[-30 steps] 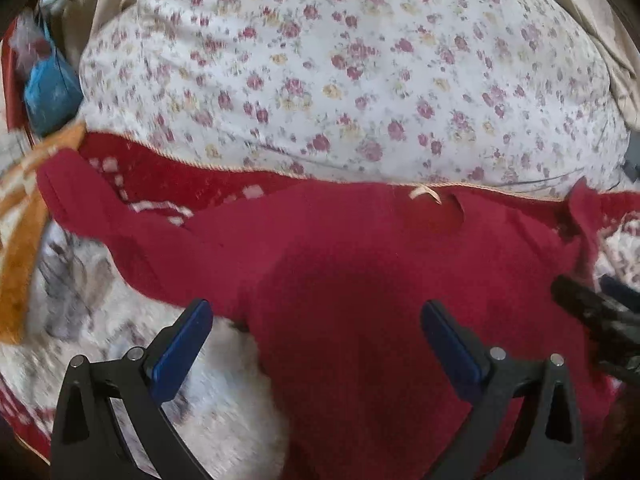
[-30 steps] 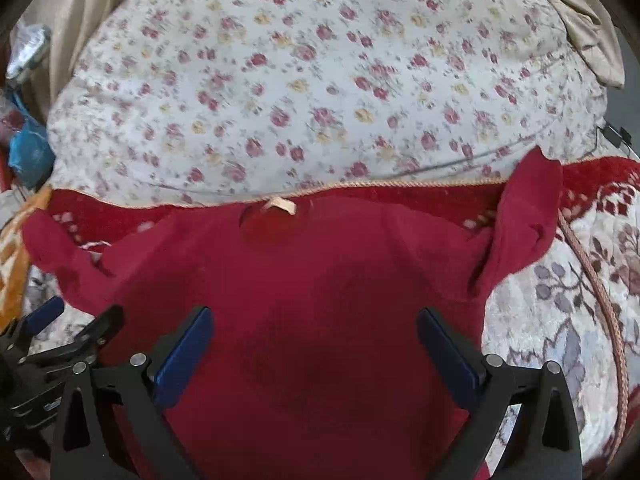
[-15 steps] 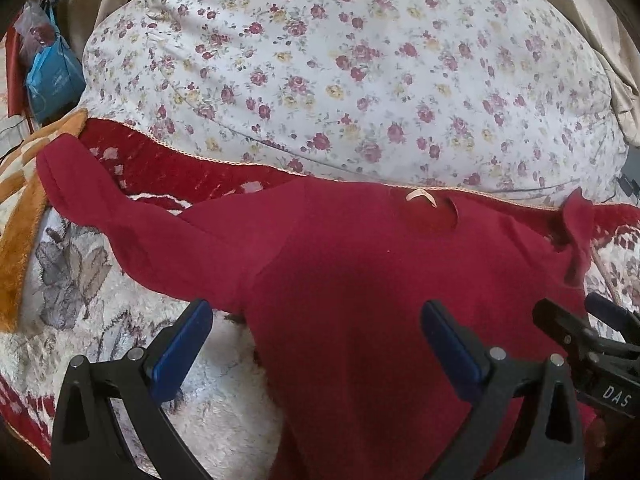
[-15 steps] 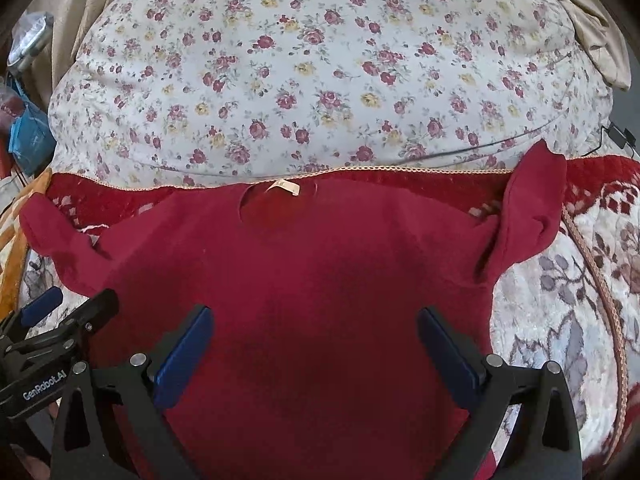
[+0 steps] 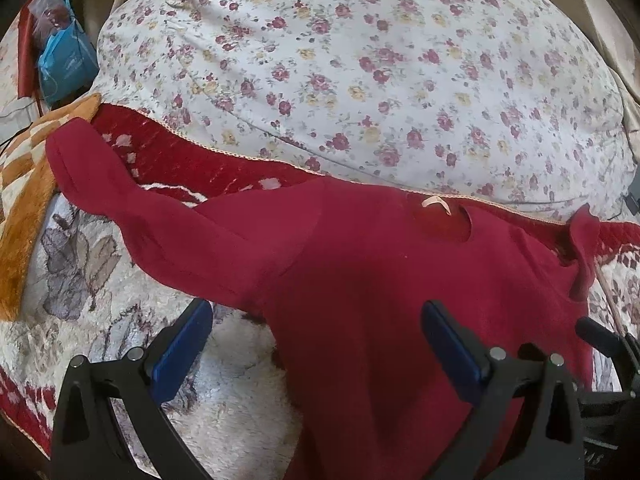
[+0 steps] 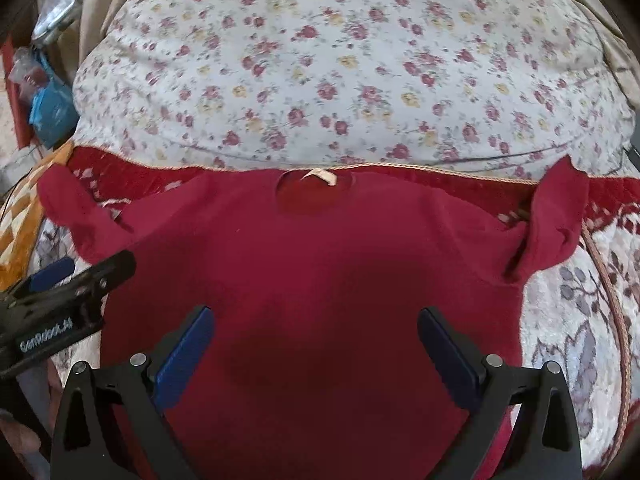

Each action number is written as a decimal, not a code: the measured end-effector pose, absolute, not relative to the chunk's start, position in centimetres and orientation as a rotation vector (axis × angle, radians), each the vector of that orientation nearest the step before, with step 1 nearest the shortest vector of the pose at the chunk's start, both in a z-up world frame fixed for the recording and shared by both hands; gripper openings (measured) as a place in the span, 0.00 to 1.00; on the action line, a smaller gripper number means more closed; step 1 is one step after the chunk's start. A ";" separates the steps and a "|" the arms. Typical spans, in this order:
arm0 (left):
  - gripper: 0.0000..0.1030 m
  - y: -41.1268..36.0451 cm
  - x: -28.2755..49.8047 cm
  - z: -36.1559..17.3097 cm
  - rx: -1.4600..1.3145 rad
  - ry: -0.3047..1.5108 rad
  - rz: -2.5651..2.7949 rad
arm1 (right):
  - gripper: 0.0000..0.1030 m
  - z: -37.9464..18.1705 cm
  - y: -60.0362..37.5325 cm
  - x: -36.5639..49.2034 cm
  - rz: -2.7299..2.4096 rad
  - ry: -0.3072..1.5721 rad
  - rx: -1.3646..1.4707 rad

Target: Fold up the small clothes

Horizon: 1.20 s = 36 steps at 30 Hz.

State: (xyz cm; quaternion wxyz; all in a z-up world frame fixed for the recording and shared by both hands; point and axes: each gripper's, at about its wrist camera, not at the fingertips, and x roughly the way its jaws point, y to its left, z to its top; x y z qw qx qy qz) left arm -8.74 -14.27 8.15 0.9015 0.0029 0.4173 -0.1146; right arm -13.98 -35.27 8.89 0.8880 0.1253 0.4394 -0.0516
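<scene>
A small red long-sleeved shirt point(image 5: 380, 280) lies flat on a patterned blanket, collar with a pale label point(image 5: 436, 203) away from me. It also shows in the right wrist view point(image 6: 320, 272). Its left sleeve point(image 5: 132, 204) stretches out to the left; its right sleeve point(image 6: 556, 220) is bunched and stands up. My left gripper point(image 5: 316, 344) is open and empty above the shirt's left side. My right gripper point(image 6: 316, 344) is open and empty above the shirt's middle. The left gripper's fingers point(image 6: 72, 280) show at the left of the right wrist view.
A big floral cushion point(image 5: 360, 72) lies just beyond the collar. The blanket point(image 5: 80, 288) is red, white and grey with a braided edge point(image 6: 612, 292). An orange checked cloth point(image 5: 24, 184) and a blue bag point(image 5: 64, 64) lie at the far left.
Both grippers have drawn back a little and stay open. The shirt has not moved. The view has tilted slightly.
</scene>
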 end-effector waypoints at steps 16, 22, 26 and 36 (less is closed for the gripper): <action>1.00 -13.5 -8.2 7.9 -0.012 0.874 -0.214 | 1.00 8.5 -35.4 -14.2 -0.068 0.920 0.306; 1.00 -13.3 -8.1 7.8 -0.015 0.876 -0.209 | 1.00 8.4 -35.2 -14.1 -0.058 0.924 0.306; 1.00 -13.3 -8.0 7.8 -0.016 0.879 -0.209 | 1.00 8.4 -34.8 -14.0 -0.058 0.921 0.286; 1.00 -13.7 -8.0 7.2 -0.007 0.887 -0.205 | 1.00 8.4 -35.7 -14.0 -0.111 0.886 0.273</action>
